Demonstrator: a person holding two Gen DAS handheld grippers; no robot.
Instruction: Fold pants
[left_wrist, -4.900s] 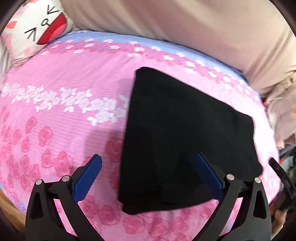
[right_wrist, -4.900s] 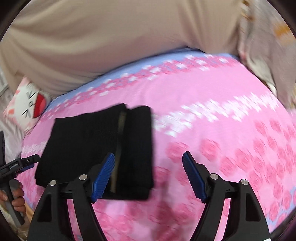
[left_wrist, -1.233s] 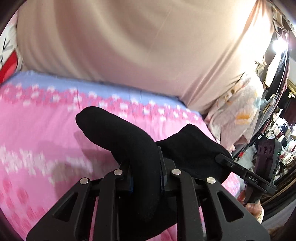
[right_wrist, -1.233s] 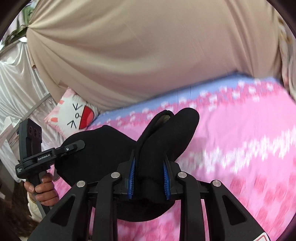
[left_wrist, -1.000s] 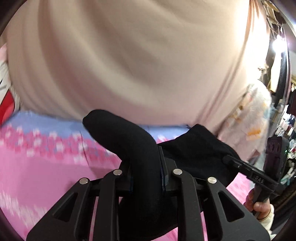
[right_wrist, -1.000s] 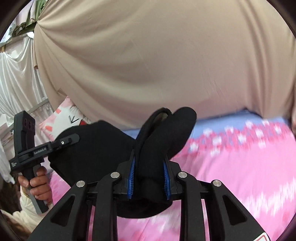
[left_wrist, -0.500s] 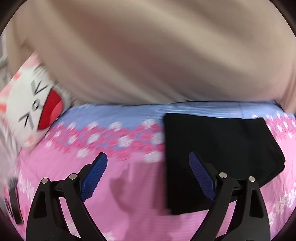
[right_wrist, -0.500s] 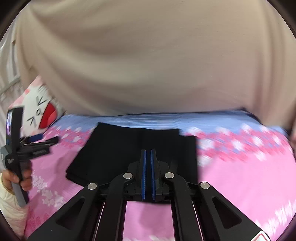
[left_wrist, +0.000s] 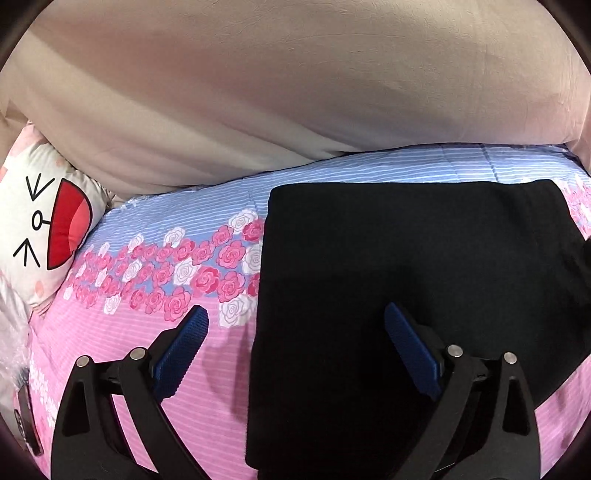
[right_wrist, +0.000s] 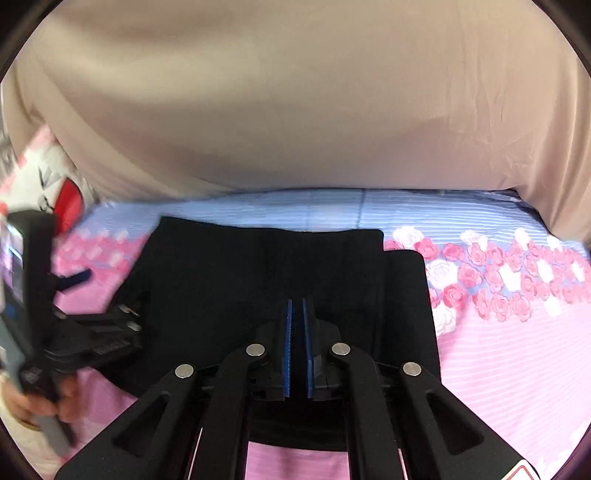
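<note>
Black cloth filled most of what I could see: the pants (left_wrist: 424, 295) lay flat on the pink rose-print bedspread (left_wrist: 207, 398), already doubled into a squarish block near the blue striped band by the beige curtain (left_wrist: 295, 92).

At the far left sat the cartoon-face pillow (left_wrist: 40, 229). Next came my left gripper (left_wrist: 295, 343), its jaws opening nearly as wide as they go, with nothing pinched; one blue pad hung over the sheet, the other over the pants' left edge. Further right, my right gripper (right_wrist: 295, 347) had its pads almost together above the middle of the fabric, gripping nothing as far as I could make out, though the dark cloth behind made that hard to judge.

I judged the folding mostly done. On the right a narrower layer (right_wrist: 406, 295) stuck out past the top one, so a tidy-up or one more fold might be left.
</note>
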